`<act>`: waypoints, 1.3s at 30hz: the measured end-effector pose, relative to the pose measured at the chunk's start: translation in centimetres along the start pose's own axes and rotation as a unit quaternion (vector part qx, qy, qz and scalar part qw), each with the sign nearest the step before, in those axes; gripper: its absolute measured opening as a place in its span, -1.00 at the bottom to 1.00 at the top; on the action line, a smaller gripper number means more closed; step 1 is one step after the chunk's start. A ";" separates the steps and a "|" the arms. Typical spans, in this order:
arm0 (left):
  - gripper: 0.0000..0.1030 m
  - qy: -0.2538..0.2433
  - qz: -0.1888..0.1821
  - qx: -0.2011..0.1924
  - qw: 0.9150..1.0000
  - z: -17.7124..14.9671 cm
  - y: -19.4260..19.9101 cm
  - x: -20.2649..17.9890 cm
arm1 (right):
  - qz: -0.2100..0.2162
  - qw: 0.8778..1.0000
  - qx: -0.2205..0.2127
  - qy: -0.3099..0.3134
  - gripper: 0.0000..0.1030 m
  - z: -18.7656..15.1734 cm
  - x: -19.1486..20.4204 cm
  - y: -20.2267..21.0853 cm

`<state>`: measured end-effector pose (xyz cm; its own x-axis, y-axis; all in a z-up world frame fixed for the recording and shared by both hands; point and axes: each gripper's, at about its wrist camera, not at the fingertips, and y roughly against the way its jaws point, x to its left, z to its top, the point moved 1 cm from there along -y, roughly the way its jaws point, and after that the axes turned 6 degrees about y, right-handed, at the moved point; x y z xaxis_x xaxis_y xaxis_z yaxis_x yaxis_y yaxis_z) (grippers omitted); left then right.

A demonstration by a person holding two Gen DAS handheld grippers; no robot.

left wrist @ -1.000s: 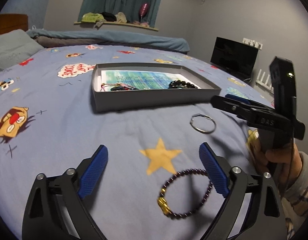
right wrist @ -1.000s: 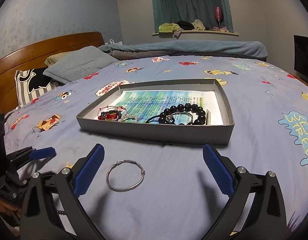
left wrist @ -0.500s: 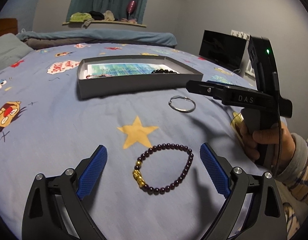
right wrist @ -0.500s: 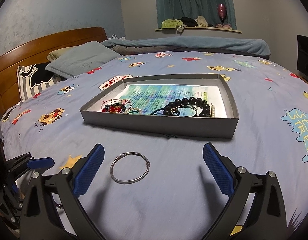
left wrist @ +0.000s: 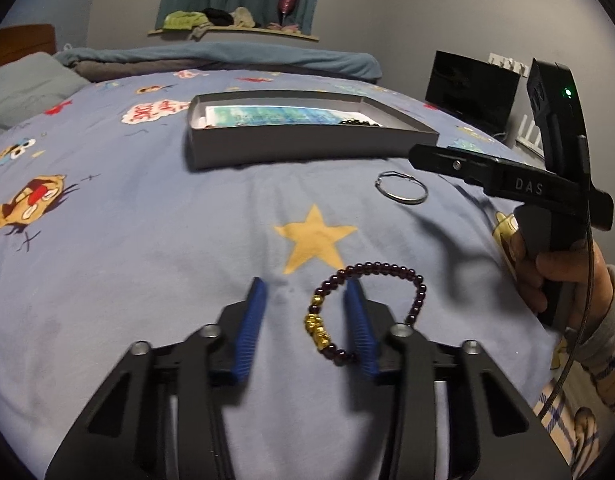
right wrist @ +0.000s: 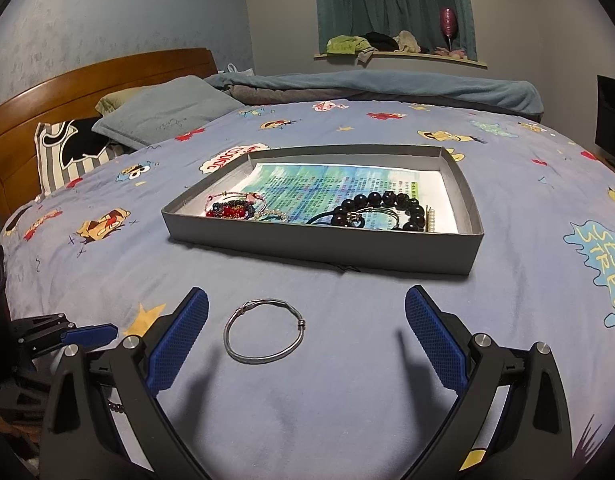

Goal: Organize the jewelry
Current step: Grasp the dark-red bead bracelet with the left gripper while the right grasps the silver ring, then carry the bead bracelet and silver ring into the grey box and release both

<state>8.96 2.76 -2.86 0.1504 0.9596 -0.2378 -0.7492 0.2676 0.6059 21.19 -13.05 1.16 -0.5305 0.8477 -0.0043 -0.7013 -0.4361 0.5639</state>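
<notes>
A dark purple bead bracelet with a gold charm (left wrist: 371, 304) lies on the blue bedsheet. My left gripper (left wrist: 307, 292) is half closed, its jaws either side of the bracelet's charm side, not clamped; its right finger stands inside the loop. A thin silver bangle (right wrist: 263, 330) lies on the sheet between the open jaws of my right gripper (right wrist: 305, 334), nearer the left finger; it also shows in the left wrist view (left wrist: 401, 192). A grey shallow box (right wrist: 319, 246) beyond holds several bracelets, including a black bead one (right wrist: 383, 206).
The box (left wrist: 307, 148) sits mid-bed on a cartoon-print sheet. Pillows (right wrist: 163, 114) and a wooden headboard (right wrist: 67, 92) stand at the left, a folded blanket (right wrist: 387, 88) at the far side. My right gripper's body (left wrist: 519, 188) is beside the bangle.
My left gripper's jaws have narrowed from wide open to half closed around the purple bracelet's charm side. The right gripper has edged closer to the bangle, still open.
</notes>
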 end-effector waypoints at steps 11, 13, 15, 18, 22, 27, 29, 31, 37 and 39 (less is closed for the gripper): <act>-0.86 -0.006 -0.019 -0.001 1.000 -0.4 0.3 -0.6 | 0.018 0.997 0.051 0.052 0.89 -0.2 2.3 -2.1; -0.86 -0.013 -0.015 -0.001 1.000 -0.4 0.2 -0.9 | 0.019 0.996 0.064 0.059 0.88 -0.3 2.5 -2.6; -0.86 -0.020 -0.008 0.001 1.000 -0.5 0.1 -1.2 | 0.019 0.995 0.075 0.064 0.83 -0.5 2.7 -3.0; -0.83 -0.028 -0.002 0.007 1.000 -0.5 -0.1 -1.3 | 0.014 0.994 0.086 0.067 0.69 -0.6 2.8 -3.5; -0.79 -0.031 0.004 0.012 0.999 -0.3 -0.5 -1.3 | 0.006 0.993 0.092 0.075 0.41 -0.7 3.1 -3.7; -0.76 -0.033 0.007 0.015 0.999 -0.1 -0.7 -1.3 | 0.007 0.993 0.088 0.083 0.00 -0.7 3.4 -3.5; -0.76 -0.037 0.010 0.017 0.999 -0.2 -0.8 -1.5 | 0.007 0.993 0.085 0.084 -0.01 -0.6 3.4 -3.4; -0.76 -0.038 0.011 0.021 0.999 0.0 -1.0 -1.5 | 0.007 0.993 0.083 0.083 -0.01 -0.6 3.3 -3.4; -0.88 -0.036 -0.005 0.016 0.999 0.4 -0.8 -1.5 | 0.006 0.995 0.063 0.076 -0.02 -0.4 3.1 -2.7; -0.88 -0.034 -0.007 0.011 0.999 0.5 -0.7 -1.6 | 0.006 0.996 0.054 0.070 -0.02 -0.3 2.9 -2.4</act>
<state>9.58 1.09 -2.50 0.2048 0.9591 -0.1955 -0.7330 0.2827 0.6187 21.20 -9.68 -0.48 -0.6046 0.7891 -0.1083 -0.6432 -0.4036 0.6507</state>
